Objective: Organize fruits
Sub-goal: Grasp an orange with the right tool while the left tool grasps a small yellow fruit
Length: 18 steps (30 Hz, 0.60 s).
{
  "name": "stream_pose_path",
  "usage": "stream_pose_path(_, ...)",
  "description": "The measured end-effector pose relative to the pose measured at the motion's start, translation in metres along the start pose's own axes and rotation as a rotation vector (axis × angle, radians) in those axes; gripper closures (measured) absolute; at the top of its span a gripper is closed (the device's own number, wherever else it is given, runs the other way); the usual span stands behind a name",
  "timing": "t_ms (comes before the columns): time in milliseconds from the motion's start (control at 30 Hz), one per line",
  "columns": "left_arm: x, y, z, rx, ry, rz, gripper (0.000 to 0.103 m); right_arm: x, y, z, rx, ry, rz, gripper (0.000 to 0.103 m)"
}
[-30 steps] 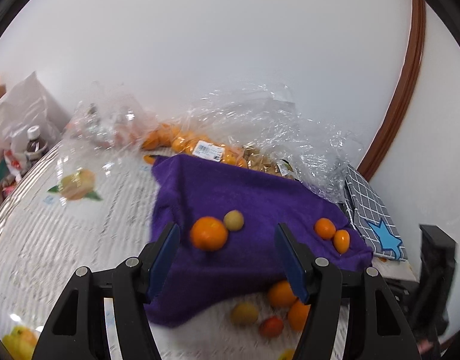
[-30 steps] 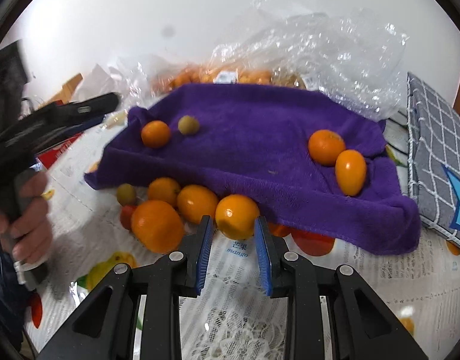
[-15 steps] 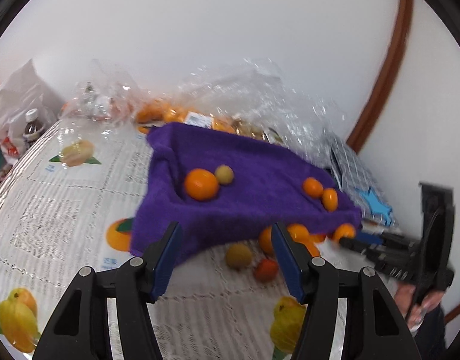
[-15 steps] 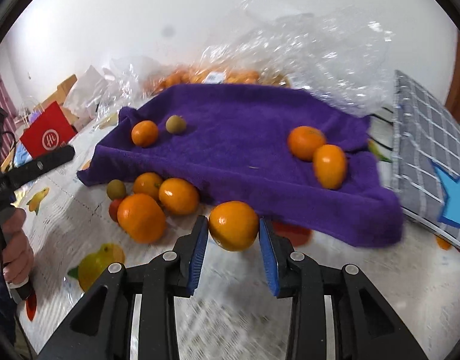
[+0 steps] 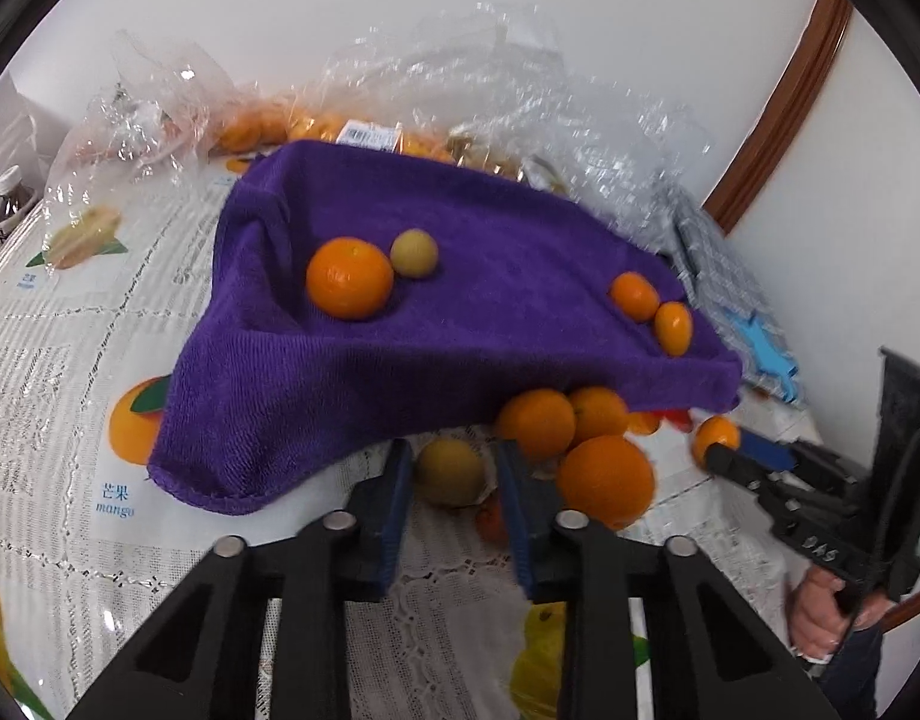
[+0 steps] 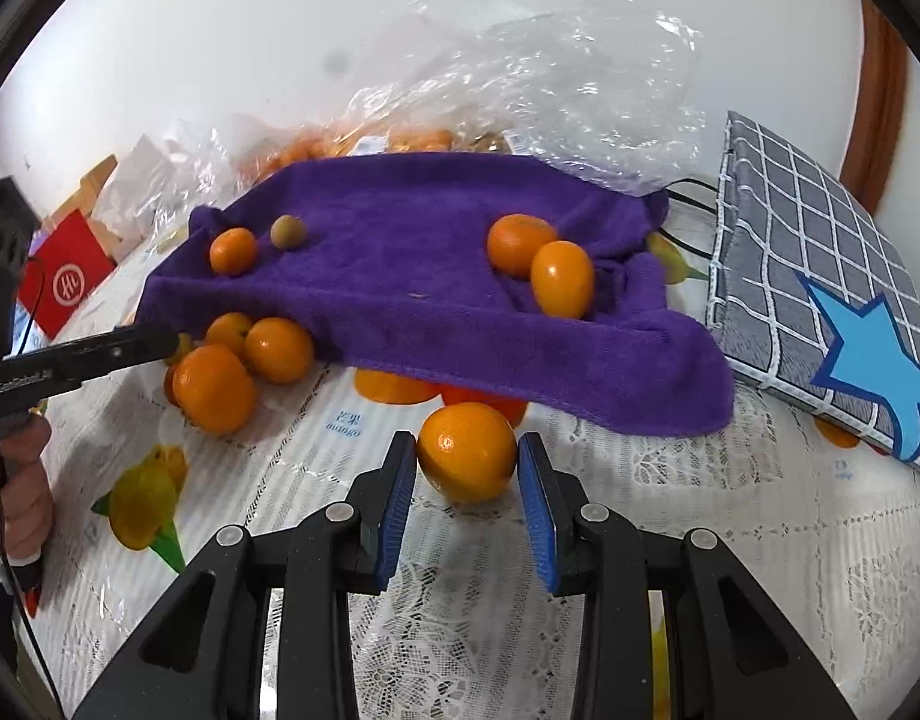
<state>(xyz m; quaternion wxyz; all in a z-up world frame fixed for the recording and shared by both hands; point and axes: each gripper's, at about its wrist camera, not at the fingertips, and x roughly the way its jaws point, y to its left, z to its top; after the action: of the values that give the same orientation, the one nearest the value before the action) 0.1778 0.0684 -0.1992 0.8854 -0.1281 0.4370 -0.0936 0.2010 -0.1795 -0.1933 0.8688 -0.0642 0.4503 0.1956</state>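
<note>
On the lace-patterned tablecloth printed with fruit pictures, a purple towel lies rumpled, its near edge draped over a cluster of loose fruit. The right gripper is clamped on an orange, its blue pads pressed against the fruit's two sides just in front of the towel's hem. The left gripper has just drawn its jaws in around a yellowish round fruit; both pads sit against its sides, so it is gripped, with a small red fruit partly hidden beside the right pad. Right next to it sit three more oranges bunched at the towel's edge. Up on the towel rest an orange touching a small greenish-yellow fruit, and well apart from them, toward the far right corner, a small orange touching an oval orange fruit. Behind the towel, crinkled clear plastic bags hold more orange fruit. A grey checked bag with a blue star lies to the right of the towel. A hand holds the right gripper's handle
</note>
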Motion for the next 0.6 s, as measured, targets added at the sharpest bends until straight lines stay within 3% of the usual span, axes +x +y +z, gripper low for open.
stream_pose_path(167, -0.013, 0.011, -0.002, -0.031, -0.054, 0.083, 0.079, 0.001, -0.004, 0.000, 0.023, 0.004, 0.010, 0.068)
stream_pose_path(333, -0.011, 0.018, -0.002, -0.044, -0.030, 0.087, 0.078, 0.012, -0.002, 0.000, 0.015, 0.057, -0.026, 0.068)
stream_pose_path(433, -0.004, 0.011, -0.002, -0.011, 0.011, 0.091, 0.078, 0.011, 0.000, 0.000, 0.006, 0.054, -0.034, 0.068)
stream_pose_path(600, -0.005, 0.011, -0.002, -0.014, 0.013, 0.087, 0.078, 0.011, -0.001, 0.000, 0.008, 0.056, -0.031, 0.068)
